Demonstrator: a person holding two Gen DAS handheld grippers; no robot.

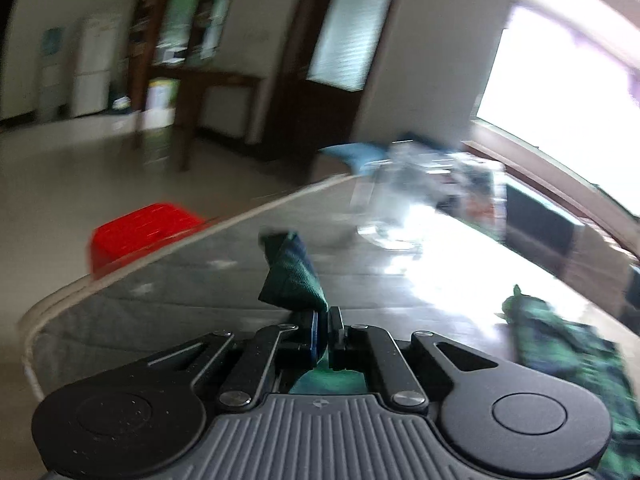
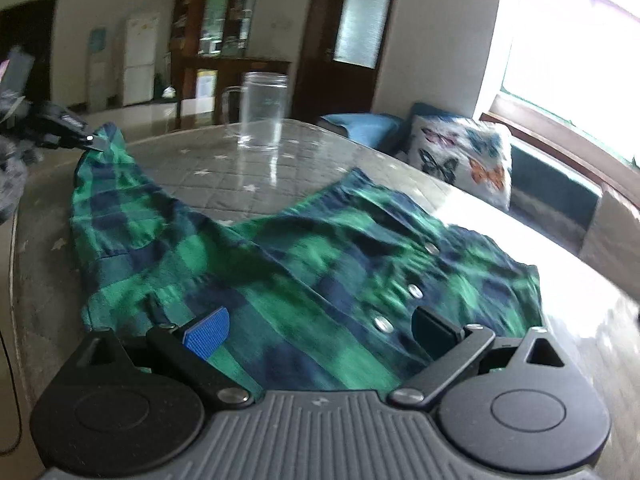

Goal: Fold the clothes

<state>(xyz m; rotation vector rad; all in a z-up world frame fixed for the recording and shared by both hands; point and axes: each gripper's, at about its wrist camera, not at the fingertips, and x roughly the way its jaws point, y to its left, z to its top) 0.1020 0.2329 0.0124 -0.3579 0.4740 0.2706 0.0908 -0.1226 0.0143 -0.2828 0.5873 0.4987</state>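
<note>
Two grippers worked one green-and-navy plaid shirt (image 2: 304,264) spread over a glass-topped table (image 2: 224,176); the left gripper (image 1: 323,334) was clamped on a corner of the cloth, a tuft standing up past its pads, and in the right wrist view that gripper (image 2: 90,140) held the far sleeve end raised off the table, seemingly to carry it across for a fold; the right gripper (image 2: 320,328) hovered with jaws wide over the snap-buttoned front, holding nothing, likely placed to take the near edge; a clear glass mug (image 2: 262,110) stood beyond the shirt, well apart from it; a butterfly cushion (image 2: 460,156) lay on a bench under the window.
</note>
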